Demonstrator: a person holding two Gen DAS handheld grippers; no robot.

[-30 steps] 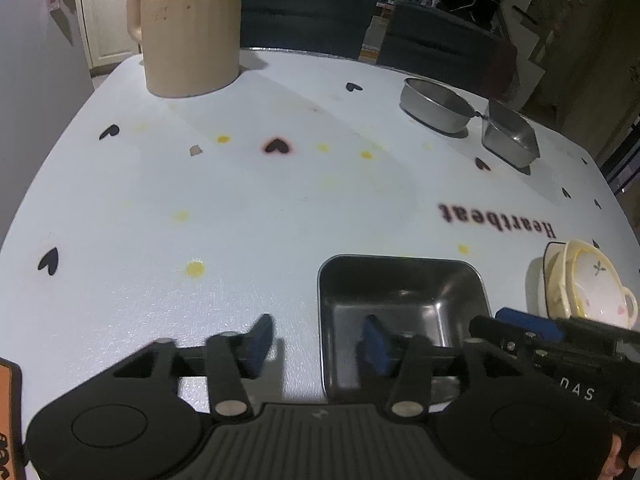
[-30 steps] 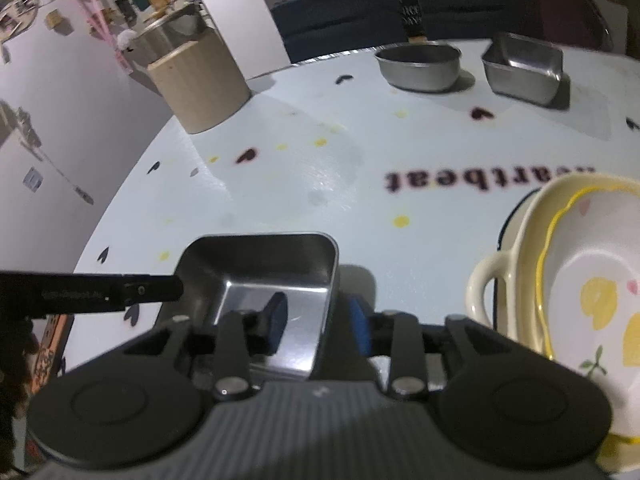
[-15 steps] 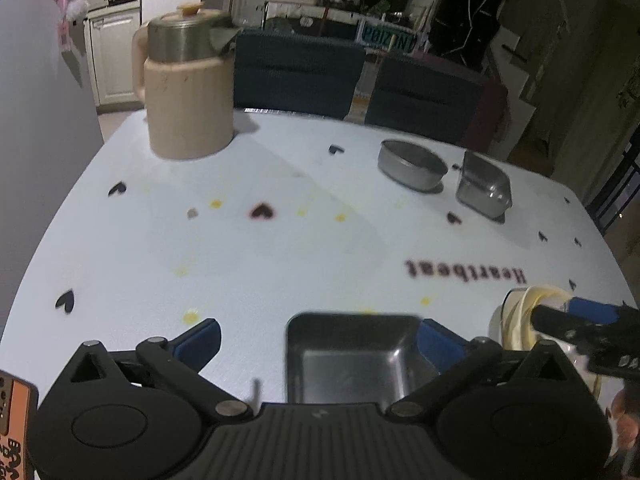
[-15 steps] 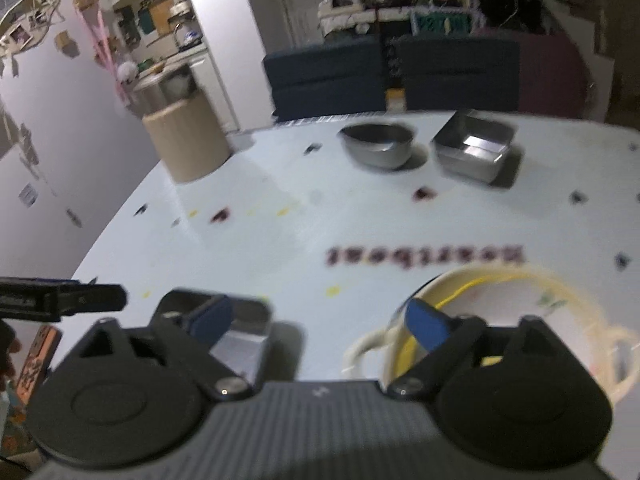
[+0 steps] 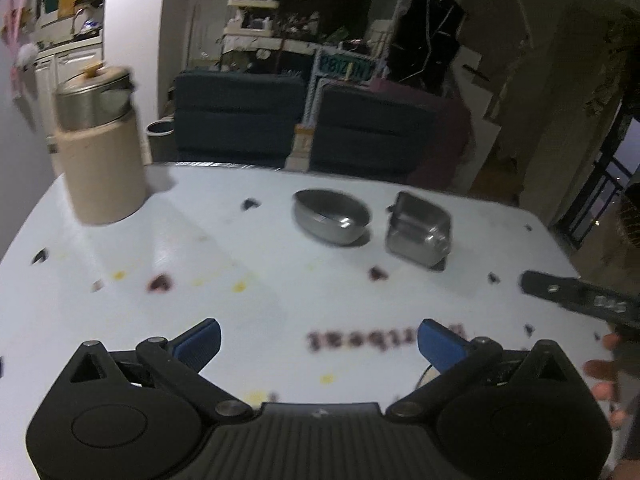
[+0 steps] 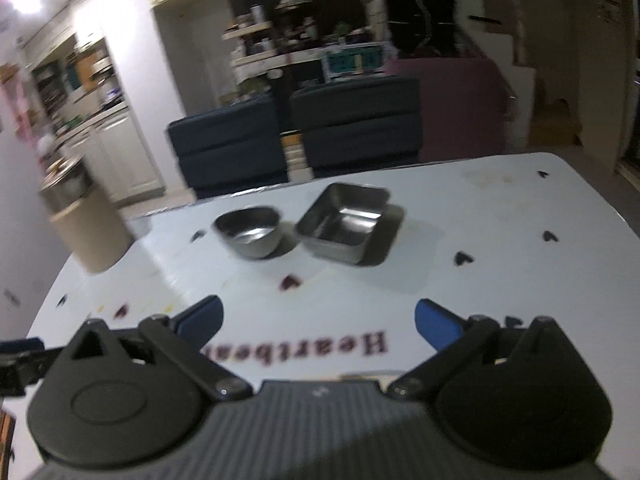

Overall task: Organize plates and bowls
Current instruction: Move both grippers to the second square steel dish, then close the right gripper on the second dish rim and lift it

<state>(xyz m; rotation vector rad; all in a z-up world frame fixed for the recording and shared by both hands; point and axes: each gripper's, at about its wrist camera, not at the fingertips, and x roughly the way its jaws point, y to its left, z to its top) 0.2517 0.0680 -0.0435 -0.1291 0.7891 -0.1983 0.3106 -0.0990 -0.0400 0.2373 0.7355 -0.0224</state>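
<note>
Two steel dishes, round bowl [image 6: 249, 236] and rectangular tray [image 6: 343, 226], lie at twelve o'clock beyond the right hand-held gripper [image 6: 318, 322]; both hand-held grippers, left hand-held gripper [image 5: 318, 342] included, gape empty.

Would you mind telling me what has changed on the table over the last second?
Both grippers let go of the near square steel tray and pulled up and back; it is now out of view. The left gripper and right gripper have just been opening, nothing between their jaws. The round steel bowl, far square tray and beige jug stayed put.
</note>
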